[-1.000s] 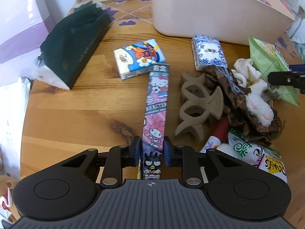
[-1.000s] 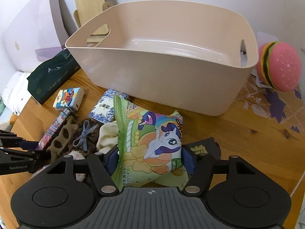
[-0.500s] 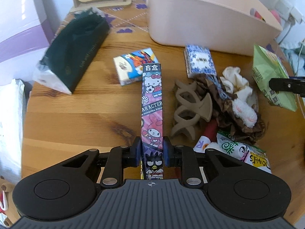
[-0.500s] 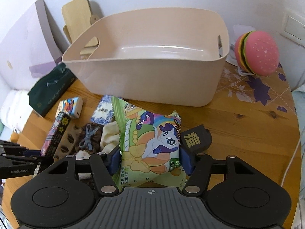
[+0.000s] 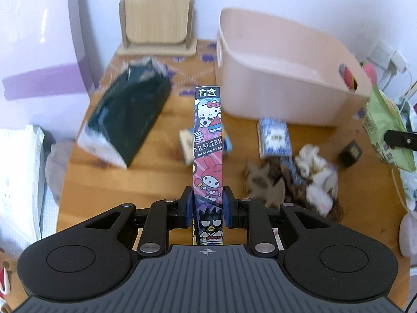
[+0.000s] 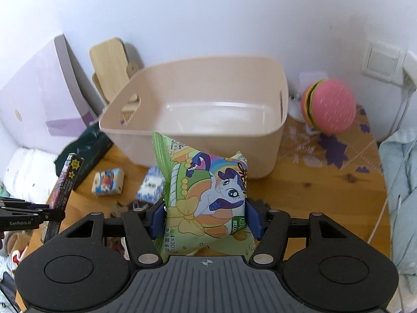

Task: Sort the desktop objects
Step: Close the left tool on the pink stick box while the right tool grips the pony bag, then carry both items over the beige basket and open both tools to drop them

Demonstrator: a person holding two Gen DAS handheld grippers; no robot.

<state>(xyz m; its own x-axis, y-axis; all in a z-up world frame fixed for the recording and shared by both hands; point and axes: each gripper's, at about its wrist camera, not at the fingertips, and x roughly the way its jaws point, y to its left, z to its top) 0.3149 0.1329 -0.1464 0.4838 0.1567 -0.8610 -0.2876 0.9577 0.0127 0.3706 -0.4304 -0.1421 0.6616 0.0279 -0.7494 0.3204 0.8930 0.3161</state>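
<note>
My left gripper [image 5: 207,203] is shut on a long cartoon-character box [image 5: 207,140] and holds it above the wooden table; the box also shows in the right wrist view [image 6: 65,182]. My right gripper [image 6: 206,216] is shut on a green pony snack bag [image 6: 206,190], held above the table in front of the empty pink bin [image 6: 198,120]. The bag shows in the left wrist view [image 5: 385,130] at far right, right of the bin [image 5: 281,78].
On the table lie a dark tissue pack [image 5: 127,120], a small tissue packet [image 6: 108,182], a blue-white packet [image 5: 273,138], a heap of hair ties and a claw clip [image 5: 294,180], and a small dark cube [image 5: 350,154]. A burger toy [image 6: 328,107] sits right of the bin.
Both grippers have risen from the table with their loads. The character box and the snack bag now hang higher, and the bin's inside shows more.
</note>
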